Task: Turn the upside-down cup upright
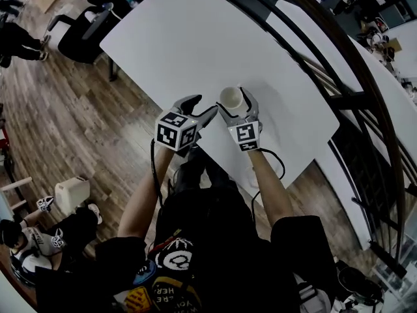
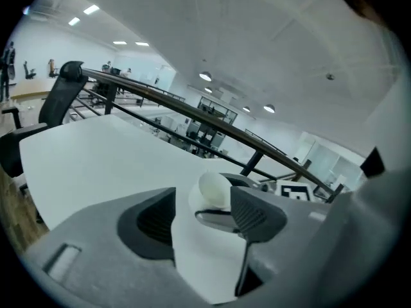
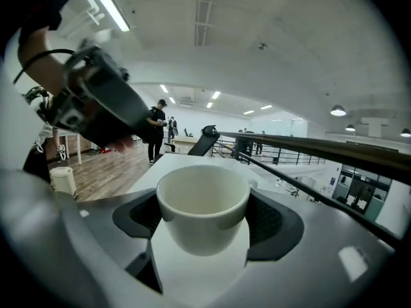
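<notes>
The cup (image 3: 202,204) is smooth, glossy white, apparently glazed ceramic, the table (image 1: 195,44) is smooth matt white, the right gripper (image 3: 205,222) is matt grey plastic with finely ribbed black pads (image 3: 276,220), and the floor (image 1: 78,122) is wood-grain plank.

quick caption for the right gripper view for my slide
White cup, mouth up, gripped by the right tool over a white table.

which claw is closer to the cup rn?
Right. The right claw has the cup between its jaws, pads on its sides; the left claw stands open just to the cup's left.
</notes>
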A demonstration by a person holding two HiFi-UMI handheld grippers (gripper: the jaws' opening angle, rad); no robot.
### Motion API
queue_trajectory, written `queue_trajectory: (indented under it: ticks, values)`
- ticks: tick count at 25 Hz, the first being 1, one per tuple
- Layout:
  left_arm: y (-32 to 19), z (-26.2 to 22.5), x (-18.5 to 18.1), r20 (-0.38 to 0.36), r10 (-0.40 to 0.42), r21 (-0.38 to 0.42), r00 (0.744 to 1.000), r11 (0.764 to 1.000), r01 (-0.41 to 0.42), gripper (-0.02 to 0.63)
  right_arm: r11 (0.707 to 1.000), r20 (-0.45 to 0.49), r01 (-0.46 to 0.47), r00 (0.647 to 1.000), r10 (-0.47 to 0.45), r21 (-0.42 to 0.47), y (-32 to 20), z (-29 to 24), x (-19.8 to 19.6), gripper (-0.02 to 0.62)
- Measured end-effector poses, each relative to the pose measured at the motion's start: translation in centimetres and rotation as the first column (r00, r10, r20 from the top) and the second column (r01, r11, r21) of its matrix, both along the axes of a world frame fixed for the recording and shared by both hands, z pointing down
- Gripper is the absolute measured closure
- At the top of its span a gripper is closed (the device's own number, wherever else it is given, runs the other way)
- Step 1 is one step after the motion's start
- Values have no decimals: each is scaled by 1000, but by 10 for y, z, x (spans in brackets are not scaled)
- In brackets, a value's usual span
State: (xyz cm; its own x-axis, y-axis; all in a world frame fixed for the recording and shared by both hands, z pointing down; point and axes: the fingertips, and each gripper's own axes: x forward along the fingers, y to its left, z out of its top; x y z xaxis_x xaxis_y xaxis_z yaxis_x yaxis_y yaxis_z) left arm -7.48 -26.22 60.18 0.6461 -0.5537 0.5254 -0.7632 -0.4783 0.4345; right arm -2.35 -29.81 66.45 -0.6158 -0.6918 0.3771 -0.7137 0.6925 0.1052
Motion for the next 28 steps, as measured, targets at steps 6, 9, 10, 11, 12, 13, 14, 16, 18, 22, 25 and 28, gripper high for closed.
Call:
queue_trajectory:
  ticks: [6,9,10,11,12,13,14,16,18,22,25,28]
  values:
    - [-10,17,50,87,144,-114,986,984,-134,364,993,-112,67,992,-57,92,37,-55,-6,204]
    - [-10,22,56,165,156,-135,974,982,-134,545,984,-240,101,969,-63,149,44,-63,-9,204]
    - [-11,22,58,161,150,-148,975,981,-127,565,982,-266,103,962,-58,159,45,-64,-7,204]
    - [-11,21,61,136,147,-164,980,979,-124,566,981,-282,103,958,-54,164,45,-64,-4,202]
    - [-11,20,64,102,148,-182,984,975,-127,566,981,-286,104,957,-54,164,45,-64,-1,202]
    - [-10,19,67,67,149,-199,987,971,-134,568,981,-277,106,959,-57,163,46,-65,1,204]
    - [-10,17,69,33,149,-212,988,967,-138,568,982,-251,106,966,-63,159,47,-68,4,204]
    - [-14,11,66,-14,125,-212,992,969,-125,568,986,-130,90,989,-72,139,51,-79,10,204]
    - [-26,3,55,-54,74,-177,996,981,-83,568,996,91,43,995,-50,80,54,-94,21,206]
    - [-47,-22,31,-152,-15,-55,988,998,7,568,950,610,36,774,169,-309,43,-103,48,216]
    - [-56,-42,20,-175,-35,59,984,997,46,568,790,869,380,324,375,-482,28,-111,35,225]
    - [-56,-57,19,-191,-20,149,981,988,49,566,673,849,624,-31,528,-396,13,-127,17,212]
